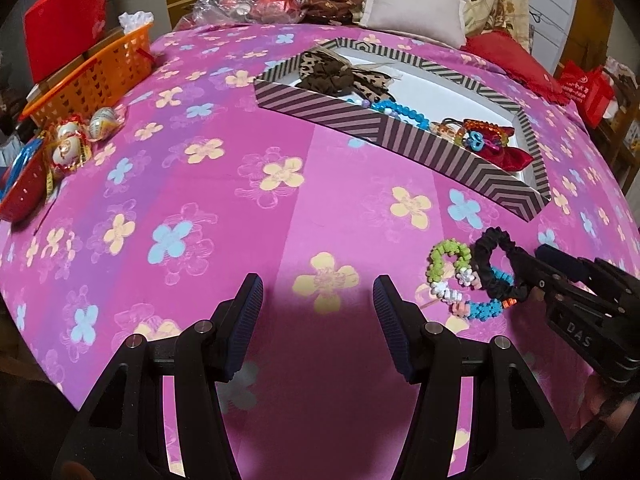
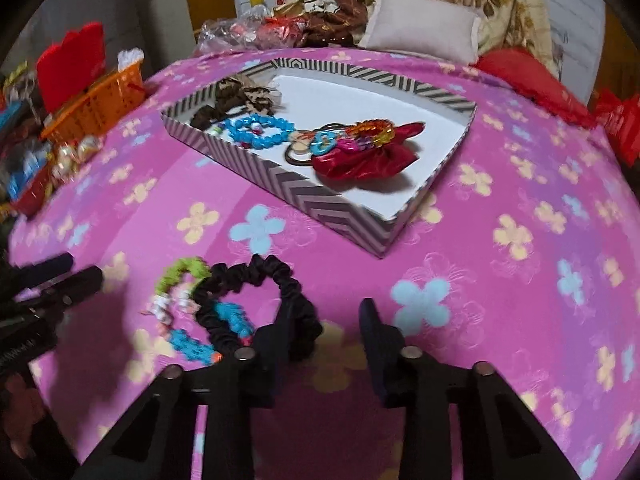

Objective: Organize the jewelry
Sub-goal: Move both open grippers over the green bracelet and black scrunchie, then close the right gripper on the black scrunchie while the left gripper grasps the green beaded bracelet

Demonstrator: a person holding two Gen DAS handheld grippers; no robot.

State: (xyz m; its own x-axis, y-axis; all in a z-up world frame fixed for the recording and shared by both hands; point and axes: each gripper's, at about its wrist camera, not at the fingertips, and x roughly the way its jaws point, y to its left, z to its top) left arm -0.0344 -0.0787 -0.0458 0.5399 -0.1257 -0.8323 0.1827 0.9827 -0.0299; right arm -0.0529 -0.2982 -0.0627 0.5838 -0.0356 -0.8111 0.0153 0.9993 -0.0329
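Note:
A striped box [image 1: 400, 128] [image 2: 320, 196] lies on the pink flowered bedspread and holds a leopard bow, a blue bead bracelet [image 2: 260, 132], hair ties and a red scrunchie [image 2: 372, 156]. A black scrunchie [image 1: 496, 264] [image 2: 260, 292] and a green, white and blue bead bracelet [image 1: 452, 276] [image 2: 180, 304] lie on the spread. My right gripper [image 2: 324, 328] is open, its left finger touching the black scrunchie's edge. It also shows in the left wrist view [image 1: 528, 264]. My left gripper [image 1: 318, 308] is open and empty, left of the pile.
An orange basket [image 1: 92, 80] and a red box [image 1: 64, 20] stand at the far left, with foil-wrapped sweets [image 1: 76, 140] and a red bowl [image 1: 20, 184]. A pillow [image 1: 416, 4], clothes and bags lie at the far end of the bed.

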